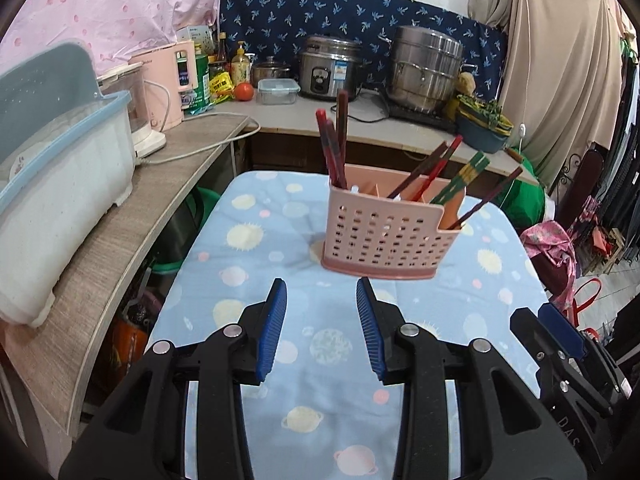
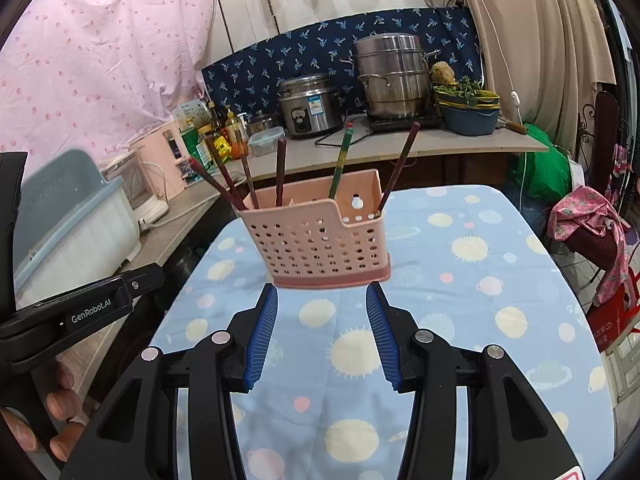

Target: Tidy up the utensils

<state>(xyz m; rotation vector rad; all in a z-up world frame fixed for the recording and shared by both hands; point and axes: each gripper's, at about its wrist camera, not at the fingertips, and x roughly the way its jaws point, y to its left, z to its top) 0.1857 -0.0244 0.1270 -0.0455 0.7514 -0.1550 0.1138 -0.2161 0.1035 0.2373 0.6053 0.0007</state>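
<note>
A pink perforated utensil holder (image 1: 386, 236) stands on the table with the blue planet-print cloth (image 1: 256, 264). Several chopsticks (image 1: 338, 140) stand in it, dark red, brown and green-yellow, leaning left and right. My left gripper (image 1: 322, 292) is open and empty, just in front of the holder's base. In the right wrist view the holder (image 2: 324, 242) stands just beyond my right gripper (image 2: 322, 294), which is open and empty. The chopsticks (image 2: 280, 172) fan out of its top. The right gripper also shows at the left view's right edge (image 1: 560, 332).
A wooden side counter (image 1: 132, 216) on the left carries a white and blue dish bin (image 1: 60, 168) and a pink appliance (image 1: 168, 84). The back counter holds a rice cooker (image 1: 328, 68), a steel steamer pot (image 1: 428, 68) and bottles. Bags and cloth lie to the right of the table (image 2: 588, 224).
</note>
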